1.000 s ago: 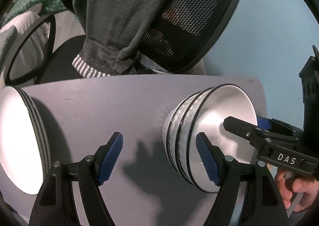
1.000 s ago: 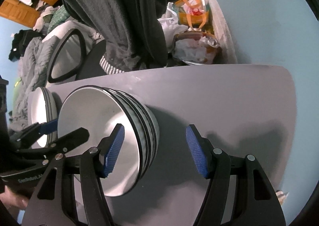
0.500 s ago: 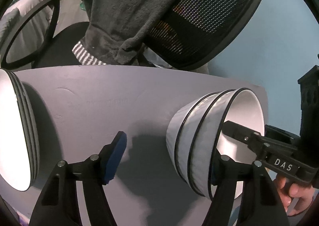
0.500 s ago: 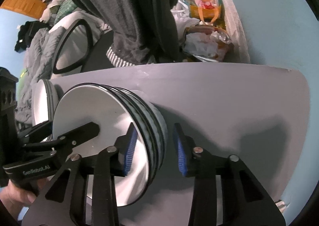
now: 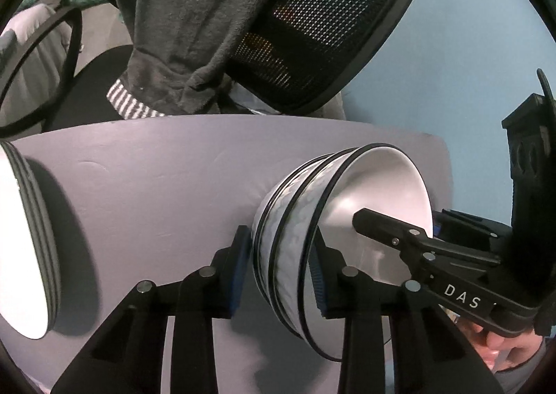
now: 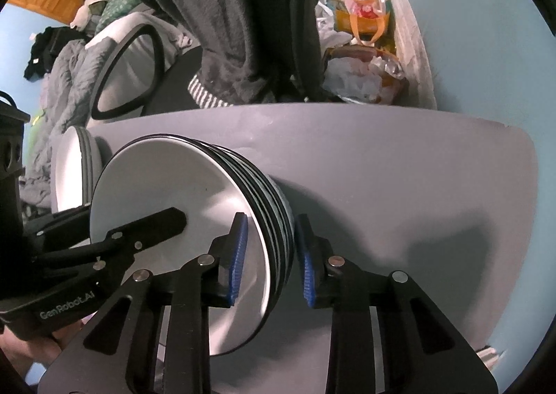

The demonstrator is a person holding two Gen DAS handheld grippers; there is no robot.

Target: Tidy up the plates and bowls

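Note:
A stack of white bowls with black rims [image 5: 375,192] stands on the grey table [image 5: 156,185]; it also shows in the right wrist view [image 6: 166,199]. My left gripper [image 5: 279,268] is shut on the stack's near wall, one blue pad outside and one inside. My right gripper [image 6: 271,251] is shut on the opposite wall of the same stack. Each gripper shows in the other's view, reaching into the top bowl. A stack of white plates [image 5: 21,248] stands at the table's left, and shows in the right wrist view [image 6: 73,164].
A black mesh office chair [image 5: 330,22] draped with a grey garment [image 5: 194,11] stands behind the table. A light blue wall [image 6: 486,46] lies to the right. Bags and clutter [image 6: 361,46] sit beyond the far table edge.
Both grippers have moved in on the bowl stack and closed from wide open onto its walls. The stack has shifted slightly.

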